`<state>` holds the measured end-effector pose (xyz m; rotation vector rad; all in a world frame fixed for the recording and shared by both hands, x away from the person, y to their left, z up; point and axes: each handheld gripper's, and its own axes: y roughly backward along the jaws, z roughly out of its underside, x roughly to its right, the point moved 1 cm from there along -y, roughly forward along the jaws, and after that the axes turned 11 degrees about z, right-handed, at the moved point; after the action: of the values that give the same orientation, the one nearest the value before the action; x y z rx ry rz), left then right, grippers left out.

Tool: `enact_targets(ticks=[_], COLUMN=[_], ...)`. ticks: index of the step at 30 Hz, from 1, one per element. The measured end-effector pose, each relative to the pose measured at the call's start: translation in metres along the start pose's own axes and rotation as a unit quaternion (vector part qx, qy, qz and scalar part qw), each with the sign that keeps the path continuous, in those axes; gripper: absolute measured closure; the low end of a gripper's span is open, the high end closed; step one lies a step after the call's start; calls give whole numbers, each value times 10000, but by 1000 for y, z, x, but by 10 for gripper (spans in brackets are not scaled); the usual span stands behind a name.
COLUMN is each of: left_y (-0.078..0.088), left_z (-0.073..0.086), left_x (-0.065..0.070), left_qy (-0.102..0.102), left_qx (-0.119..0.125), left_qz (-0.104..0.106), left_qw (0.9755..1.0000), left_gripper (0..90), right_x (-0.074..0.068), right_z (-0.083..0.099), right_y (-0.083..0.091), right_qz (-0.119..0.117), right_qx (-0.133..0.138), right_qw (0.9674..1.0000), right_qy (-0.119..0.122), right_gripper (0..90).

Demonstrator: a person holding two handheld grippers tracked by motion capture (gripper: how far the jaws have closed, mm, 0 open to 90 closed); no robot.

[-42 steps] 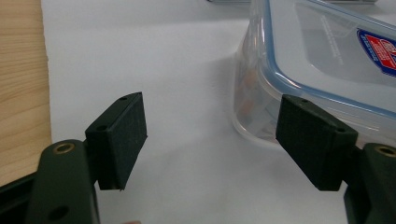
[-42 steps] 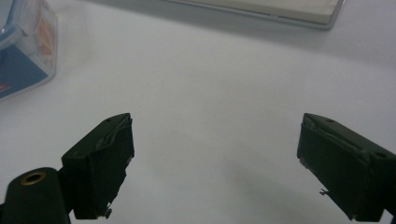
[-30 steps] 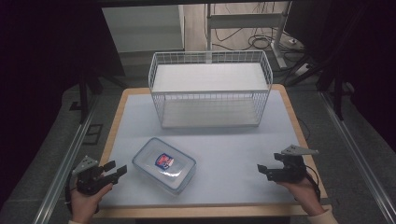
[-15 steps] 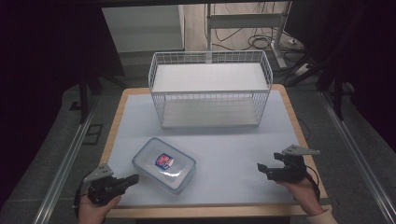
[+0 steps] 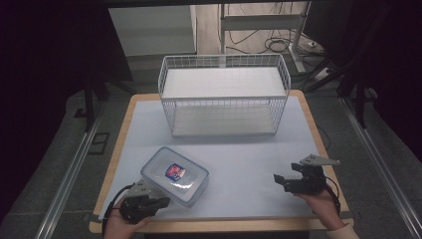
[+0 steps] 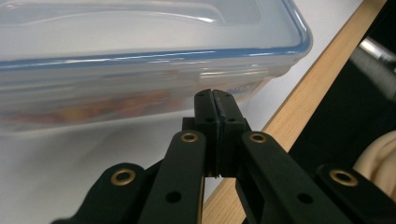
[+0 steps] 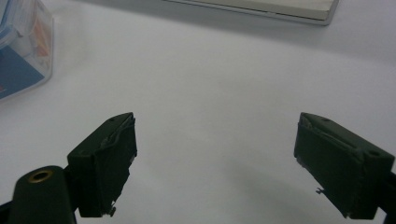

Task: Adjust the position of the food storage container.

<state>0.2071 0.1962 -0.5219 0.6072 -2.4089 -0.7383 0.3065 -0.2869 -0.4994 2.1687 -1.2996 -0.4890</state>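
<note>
Since 1.0 s ago the left gripper (image 5: 158,202) has swung in from the tabletop's near-left edge to the box (image 5: 174,175), while the right gripper (image 5: 280,181) has kept its place. The box, clear with a blue-rimmed lid and a label on top, lies flat near the front left of the tabletop (image 5: 239,149), well short of the wire basket (image 5: 223,102). The left fingers (image 6: 216,105) are pressed together, empty, tips just at the box's near side wall; closed like this they look better placed to nudge the box than to grip it. The right fingers (image 7: 107,163) stand wide apart over bare tabletop, near the front right, probably waiting. The basket stands at the back with its open top up, a likely place for the box.
</note>
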Motion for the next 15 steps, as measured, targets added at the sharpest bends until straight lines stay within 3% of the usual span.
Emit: enact_targets(ticks=[5, 9, 15], left_y=[-11, -17, -26], left_z=[-2, -4, -9], left_x=[3, 5, 9], left_qy=[-60, -99, -187], left_qx=[-188, -281, -400], left_qz=[174, 145, 265], left_qw=[9997, 9995, 9987], left_gripper=[899, 899, 899], right_x=[1, 0, 1], right_z=[0, 0, 0], right_y=[0, -1, -1], right_qz=[-8, -18, -9], right_qx=[-5, -13, -18], right_qw=[10000, 10000, 10000], right_qy=[-21, -18, -22], right_gripper=[133, 132, 132])
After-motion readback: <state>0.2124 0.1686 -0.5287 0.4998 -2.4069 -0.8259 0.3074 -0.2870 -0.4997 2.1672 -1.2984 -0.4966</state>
